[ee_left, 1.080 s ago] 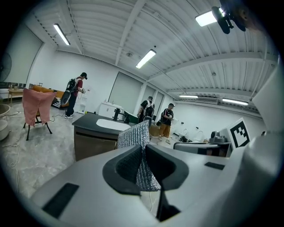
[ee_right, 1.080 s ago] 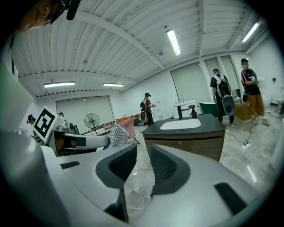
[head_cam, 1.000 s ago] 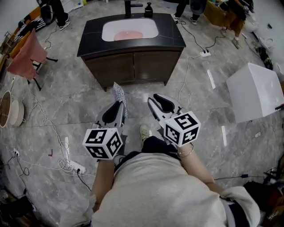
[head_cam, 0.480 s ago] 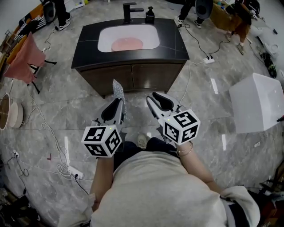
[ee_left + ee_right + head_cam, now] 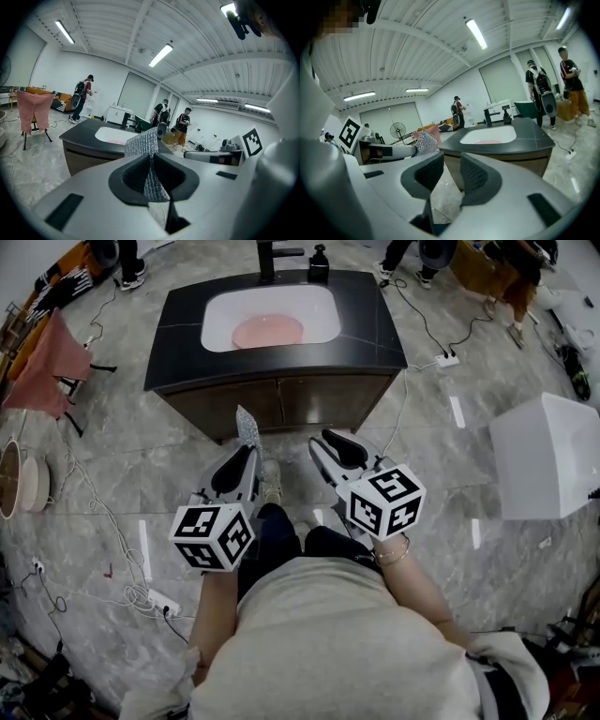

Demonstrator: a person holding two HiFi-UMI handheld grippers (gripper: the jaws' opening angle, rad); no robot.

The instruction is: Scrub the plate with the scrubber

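Observation:
A pink plate [image 5: 267, 331] lies in the white sink [image 5: 217, 307] of a dark vanity [image 5: 178, 348] ahead of me; it also shows as a pink patch [image 5: 490, 141] in the right gripper view. My left gripper [image 5: 249, 456] is shut on a silver mesh scrubber [image 5: 249, 432], which stands up out of the jaws [image 5: 144, 143]. My right gripper [image 5: 325, 442] is held beside it, open and empty; its jaws have just opened a little further, with nothing between them. Both grippers hang over the floor, short of the vanity's front.
A black faucet [image 5: 272, 254] and a soap bottle [image 5: 319, 261] stand behind the sink. A white box [image 5: 548, 456] sits on the floor at the right, a red cloth on a stand [image 5: 52, 357] at the left. Cables and a power strip [image 5: 155, 596] lie on the floor. People stand behind the vanity.
The vanity has come nearer and sits lower in the head view; both grippers have moved forward towards it together. The scrubber stays in the left jaws.

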